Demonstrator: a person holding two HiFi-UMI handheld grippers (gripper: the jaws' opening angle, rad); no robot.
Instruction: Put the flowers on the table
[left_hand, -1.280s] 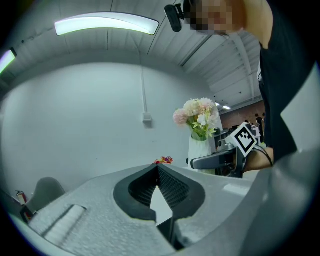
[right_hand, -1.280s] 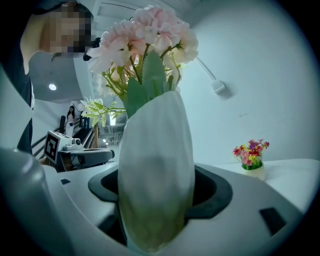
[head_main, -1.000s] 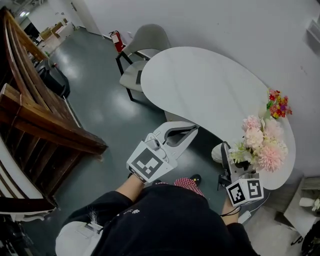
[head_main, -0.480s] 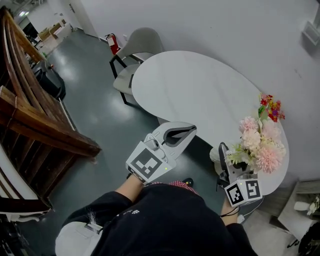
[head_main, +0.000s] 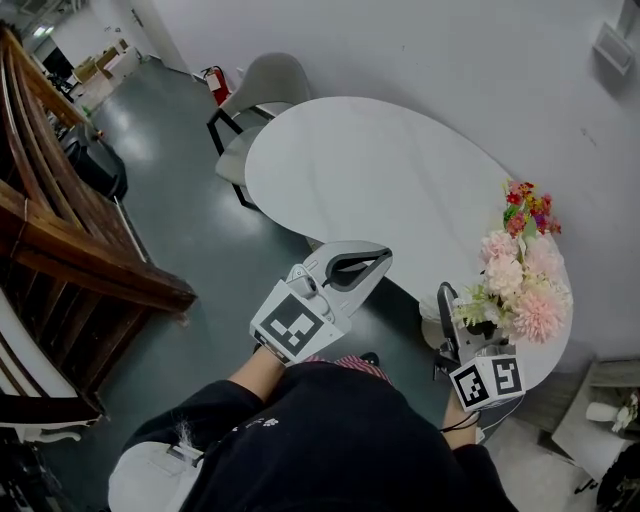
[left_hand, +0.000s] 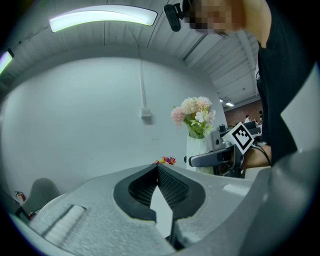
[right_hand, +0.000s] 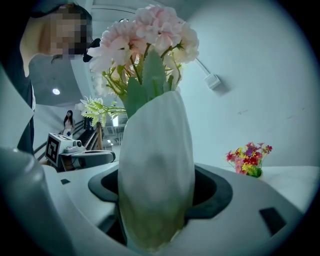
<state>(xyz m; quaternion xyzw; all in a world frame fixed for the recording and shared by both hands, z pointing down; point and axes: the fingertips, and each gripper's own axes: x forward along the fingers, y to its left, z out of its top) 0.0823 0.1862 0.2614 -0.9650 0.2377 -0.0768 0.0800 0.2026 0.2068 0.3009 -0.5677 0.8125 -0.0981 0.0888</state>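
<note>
We read the right gripper (head_main: 462, 320) as clamped: its jaws stand wide apart and press on both sides of a white vase (right_hand: 155, 170), which sits upright between them. The vase carries the pink flowers (head_main: 520, 290) – full blooms with green leaves rising above the jaws. In the head view the flowers show over the near right end of the white oval bench (head_main: 370, 170); we cannot tell whether the base of the vase is above the bench top or just off its edge.

A small, multicoloured bouquet (head_main: 525, 205) stands on the bench beyond the pink flowers, near the wall and apart from them.

The left gripper (head_main: 380, 257) is held level beside the near edge of the bench, left of the vase. Its jaws are together at the tips – nothing lies between them.

A grey chair (head_main: 265, 85) stands at the far end of the bench.
</note>
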